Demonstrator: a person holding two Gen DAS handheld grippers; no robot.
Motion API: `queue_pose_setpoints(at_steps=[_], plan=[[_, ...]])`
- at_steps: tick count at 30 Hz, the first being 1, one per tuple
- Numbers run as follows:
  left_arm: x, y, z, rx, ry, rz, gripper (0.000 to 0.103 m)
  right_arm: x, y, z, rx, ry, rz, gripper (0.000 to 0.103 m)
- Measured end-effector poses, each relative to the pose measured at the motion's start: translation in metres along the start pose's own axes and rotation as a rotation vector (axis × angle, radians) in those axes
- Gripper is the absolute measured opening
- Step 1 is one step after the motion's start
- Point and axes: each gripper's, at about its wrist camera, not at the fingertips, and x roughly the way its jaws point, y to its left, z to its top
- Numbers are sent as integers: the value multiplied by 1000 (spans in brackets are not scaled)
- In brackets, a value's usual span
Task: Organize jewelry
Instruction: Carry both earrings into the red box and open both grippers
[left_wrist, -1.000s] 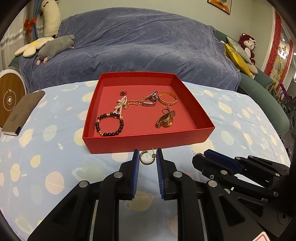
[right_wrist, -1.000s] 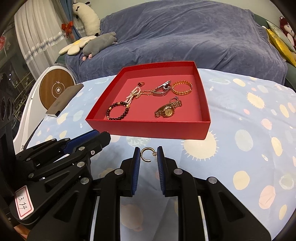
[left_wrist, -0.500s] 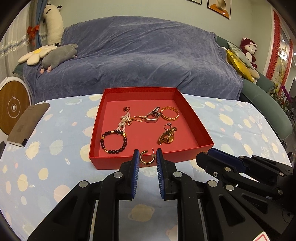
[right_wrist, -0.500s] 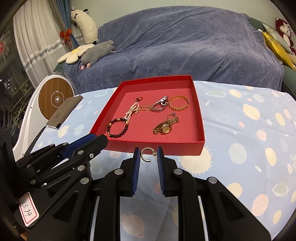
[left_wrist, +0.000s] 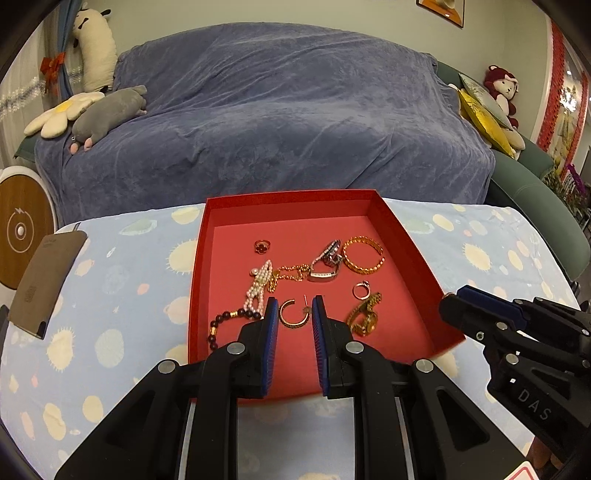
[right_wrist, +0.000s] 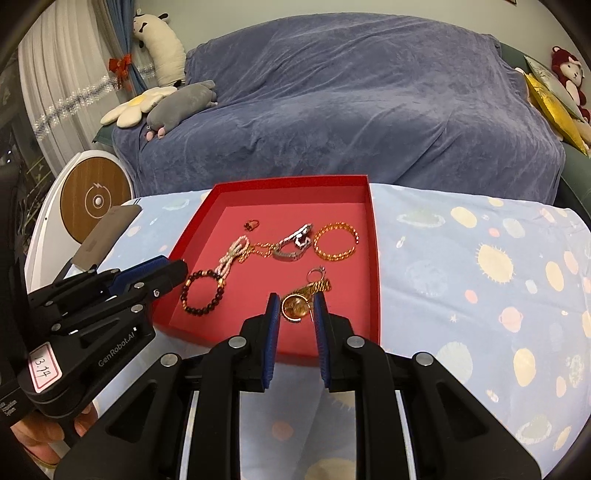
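Observation:
My left gripper (left_wrist: 294, 314) is shut on a gold hoop earring (left_wrist: 293, 316) and holds it over the near part of the red tray (left_wrist: 413, 240). My right gripper (right_wrist: 296, 309) is likewise shut on a gold hoop earring (right_wrist: 295, 308) above the tray (right_wrist: 373, 236), just over the gold watch (right_wrist: 319, 286). In the tray lie a dark bead bracelet (right_wrist: 202, 293), a pearl piece (left_wrist: 258, 290), a gold chain bracelet (left_wrist: 363, 254), a silver bangle (left_wrist: 327, 264), a red-stone ring (left_wrist: 262, 246) and a small ring (left_wrist: 361, 291).
The tray sits on a table with a pale blue spotted cloth (right_wrist: 480, 280). A brown phone case (left_wrist: 46, 277) lies at the left. A sofa under a blue cover (left_wrist: 277, 122) stands behind, with plush toys. A round white and wood device (right_wrist: 96, 201) stands at the left.
Both grippers, each keeping its earring, have risen and moved forward from in front of the tray to above its near part.

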Motion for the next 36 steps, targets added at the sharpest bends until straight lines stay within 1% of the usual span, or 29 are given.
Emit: queue_pose_setpoints(at_steps=[4, 6, 10, 14, 17, 20, 24, 36], plan=[[21, 0, 13, 27, -1, 36, 16, 24, -9, 17, 20, 11, -3, 18], [30, 1, 18, 36, 7, 39, 16, 34, -13, 23, 39, 16, 1, 18], [50, 3, 18, 76, 30, 60, 16, 51, -12, 27, 22, 35, -11, 18], [65, 9, 22, 70, 38, 72, 16, 67, -12, 30, 5, 49, -27, 18], [75, 11, 27, 36, 42, 51, 16, 75, -11, 32, -13, 52, -35, 18], [80, 8, 29, 41, 33, 45, 16, 84, -14, 30, -18, 71, -44, 18], [89, 10, 28, 33, 44, 48, 16, 91, -22, 27, 3, 94, -43, 18], [100, 16, 25, 19, 69, 66, 16, 97, -21, 28, -2, 99, -41, 18]])
